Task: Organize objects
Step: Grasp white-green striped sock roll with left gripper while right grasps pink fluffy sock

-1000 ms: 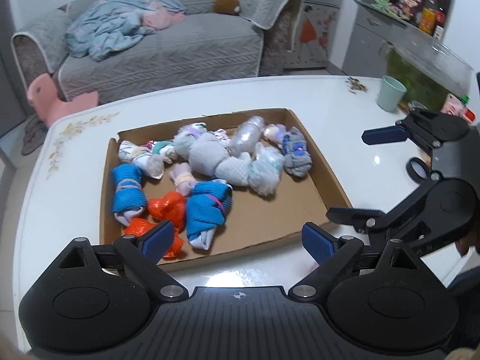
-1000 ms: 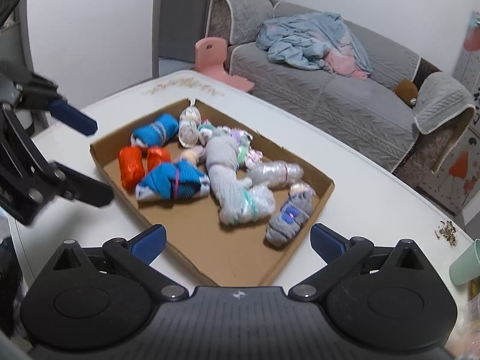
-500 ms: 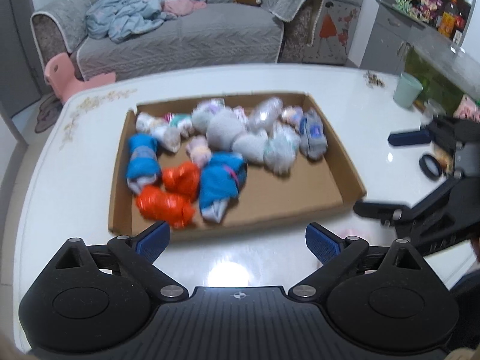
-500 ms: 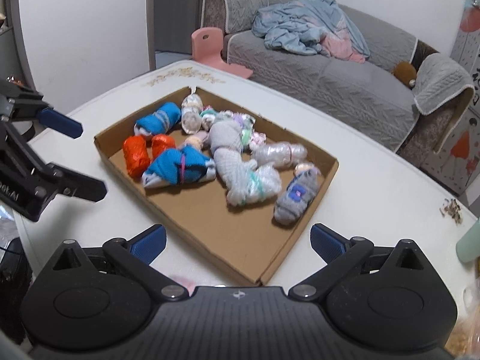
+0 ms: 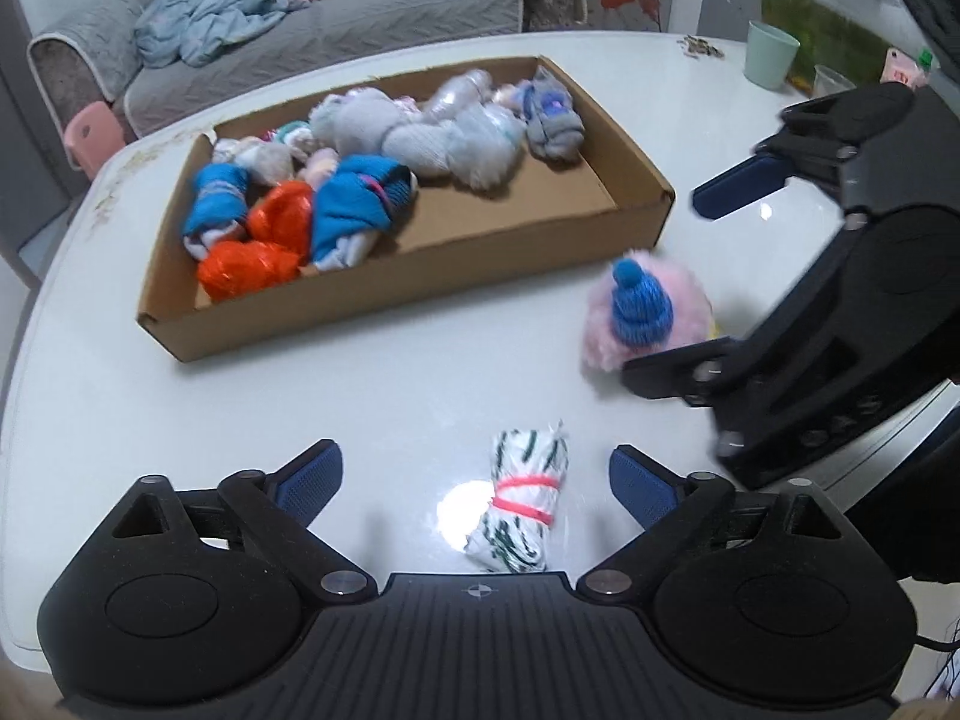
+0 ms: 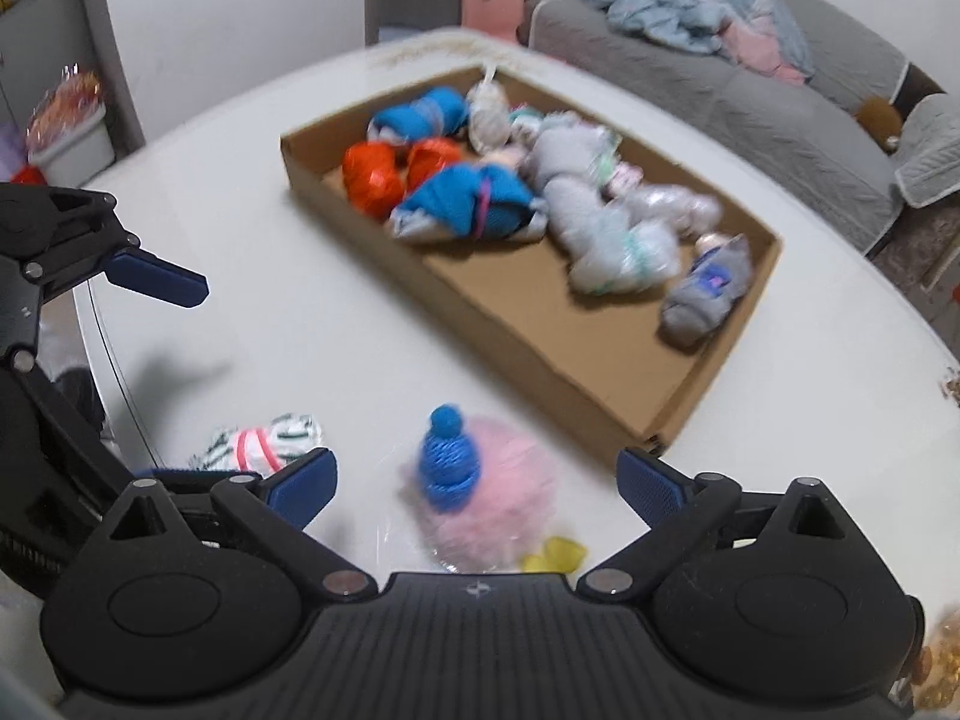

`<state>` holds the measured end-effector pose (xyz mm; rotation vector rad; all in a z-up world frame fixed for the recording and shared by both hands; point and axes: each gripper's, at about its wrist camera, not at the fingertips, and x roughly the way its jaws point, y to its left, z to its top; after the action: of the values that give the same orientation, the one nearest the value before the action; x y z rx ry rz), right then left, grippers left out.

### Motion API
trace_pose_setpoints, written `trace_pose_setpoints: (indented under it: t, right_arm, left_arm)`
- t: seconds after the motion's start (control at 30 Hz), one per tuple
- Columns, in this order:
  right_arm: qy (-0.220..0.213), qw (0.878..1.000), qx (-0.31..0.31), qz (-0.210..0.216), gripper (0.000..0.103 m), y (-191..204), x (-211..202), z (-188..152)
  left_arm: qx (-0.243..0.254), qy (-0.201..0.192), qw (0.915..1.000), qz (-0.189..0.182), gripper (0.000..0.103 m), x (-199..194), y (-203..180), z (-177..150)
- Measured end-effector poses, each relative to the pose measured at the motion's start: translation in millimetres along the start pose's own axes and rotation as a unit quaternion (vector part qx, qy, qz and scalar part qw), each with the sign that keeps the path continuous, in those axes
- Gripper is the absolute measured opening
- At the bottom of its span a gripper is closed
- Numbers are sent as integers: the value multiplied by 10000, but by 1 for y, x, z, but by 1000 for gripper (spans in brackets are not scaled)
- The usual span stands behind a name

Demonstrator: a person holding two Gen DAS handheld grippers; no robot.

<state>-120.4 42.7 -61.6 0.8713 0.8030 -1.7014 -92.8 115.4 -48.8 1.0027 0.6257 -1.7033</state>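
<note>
A shallow cardboard tray (image 5: 420,291) (image 6: 540,354) on the white table holds several rolled sock bundles in blue, orange and grey. A white-and-green striped sock roll with a pink band (image 5: 528,504) (image 6: 264,443) lies on the table between the open fingers of my left gripper (image 5: 476,483). A pink fluffy ball with a blue knitted hat (image 5: 645,312) (image 6: 474,492) lies between the open fingers of my right gripper (image 6: 477,480). The right gripper also shows in the left wrist view (image 5: 690,282). Neither gripper touches its object.
A green cup (image 5: 771,54) and a clear cup (image 5: 831,81) stand at the table's far right. A grey sofa (image 5: 336,18) with clothes and a pink stool (image 6: 489,3) lie beyond the table. A small yellow item (image 6: 555,555) lies beside the pink ball.
Both grippers have pulled back from the tray toward the table's near edge. The striped sock roll and the pink ball have come into view between their open fingers.
</note>
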Motion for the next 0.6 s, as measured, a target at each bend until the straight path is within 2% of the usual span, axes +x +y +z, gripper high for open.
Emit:
trace_pose_setpoints:
  t: [0.17, 0.23, 0.3, 0.37, 0.43, 0.6]
  right_arm:
    - [206, 9997, 149, 16, 86, -1, 18, 1]
    - [249, 9996, 154, -15, 76, -1, 21, 0]
    - [347, 9992, 196, -32, 59, -1, 26, -1]
    - [465, 9985, 263, -77, 47, -3, 31, -4]
    - [561, 9979, 321, -43, 45, -5, 32, -6]
    - [567, 9977, 362, 19, 39, -7, 29, -12]
  left_arm:
    - [-174, 173, 9996, -149, 84, 13, 5, -10]
    - [-228, 156, 9994, -185, 80, 15, 6, -11]
    - [-292, 178, 9992, -205, 71, 18, 7, -11]
    - [-359, 253, 9987, -247, 64, 21, 8, -13]
    - [-328, 328, 9987, -222, 60, 25, 6, -15]
    - [-224, 217, 9993, -193, 60, 27, 0, -15]
